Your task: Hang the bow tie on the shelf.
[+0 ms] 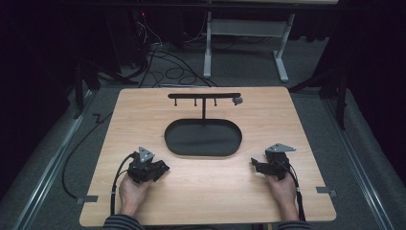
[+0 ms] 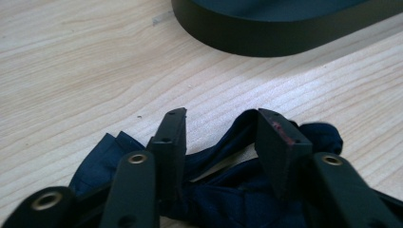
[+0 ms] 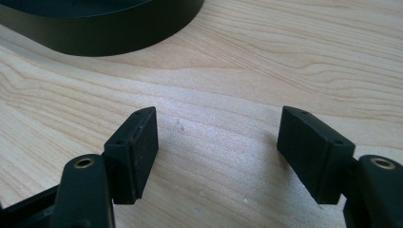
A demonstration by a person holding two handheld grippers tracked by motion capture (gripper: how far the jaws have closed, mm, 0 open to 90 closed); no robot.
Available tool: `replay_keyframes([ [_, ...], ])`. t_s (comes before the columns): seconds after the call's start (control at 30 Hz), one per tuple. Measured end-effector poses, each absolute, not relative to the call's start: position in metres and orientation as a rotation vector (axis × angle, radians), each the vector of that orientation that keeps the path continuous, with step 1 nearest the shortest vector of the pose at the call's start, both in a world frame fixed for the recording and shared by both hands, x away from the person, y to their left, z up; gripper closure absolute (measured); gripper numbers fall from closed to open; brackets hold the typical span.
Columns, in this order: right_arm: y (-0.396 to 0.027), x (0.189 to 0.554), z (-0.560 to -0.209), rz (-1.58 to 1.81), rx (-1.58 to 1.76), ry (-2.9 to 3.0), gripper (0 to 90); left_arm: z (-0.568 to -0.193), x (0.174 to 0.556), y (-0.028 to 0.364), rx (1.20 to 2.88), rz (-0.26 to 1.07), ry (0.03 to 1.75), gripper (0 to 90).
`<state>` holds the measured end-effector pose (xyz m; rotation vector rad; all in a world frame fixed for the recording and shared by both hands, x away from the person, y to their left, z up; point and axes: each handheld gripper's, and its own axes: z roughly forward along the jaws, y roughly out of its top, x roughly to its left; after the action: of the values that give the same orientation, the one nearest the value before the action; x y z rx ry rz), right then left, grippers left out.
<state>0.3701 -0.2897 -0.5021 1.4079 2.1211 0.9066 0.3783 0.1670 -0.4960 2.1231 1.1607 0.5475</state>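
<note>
In the left gripper view, a crumpled dark navy cloth (image 2: 228, 194) lies on the wooden table under and between the jaws. My left gripper (image 2: 221, 114) stands open over it, with its jaws either side of a fold. From above, the left gripper (image 1: 162, 168) rests at the table's front left in a hand. My right gripper (image 3: 218, 111) is open, with bare wood between its jaws. In the high view the right gripper (image 1: 254, 165) sits at the front right and points inward. A black oval tray (image 1: 203, 154) lies in the middle between them.
A black T-shaped rack (image 1: 204, 96) with small hooks rises behind the tray, and a small grey object (image 1: 237, 100) hangs at its right end. The tray wall (image 2: 266, 38) is just ahead of the left gripper. Ahead-left of the right gripper is the same tray wall (image 3: 95, 33). Cables lie on the floor beyond the table.
</note>
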Motion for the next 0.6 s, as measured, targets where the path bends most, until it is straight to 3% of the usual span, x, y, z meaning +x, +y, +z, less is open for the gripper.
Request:
replay_keyframes([
  [0.2, -0.2896, 0.37, -0.502, 0.905, 1.41, 2.121, 31.5, -0.4981, 0.3809, 0.1674, 2.125, 0.513, 1.153, 66.5],
  [0.47, -0.2896, 0.3701, -0.5021, 0.906, 1.409, 2.121, 31.5, -0.4972, 0.3814, 0.1658, 2.151, 0.494, 1.124, 86.0],
  [0.6, -0.2896, 0.37, -0.5021, 0.906, 1.41, 2.12, 31.5, -0.4969, 0.382, 0.1664, 2.154, 0.501, 1.126, 88.4],
])
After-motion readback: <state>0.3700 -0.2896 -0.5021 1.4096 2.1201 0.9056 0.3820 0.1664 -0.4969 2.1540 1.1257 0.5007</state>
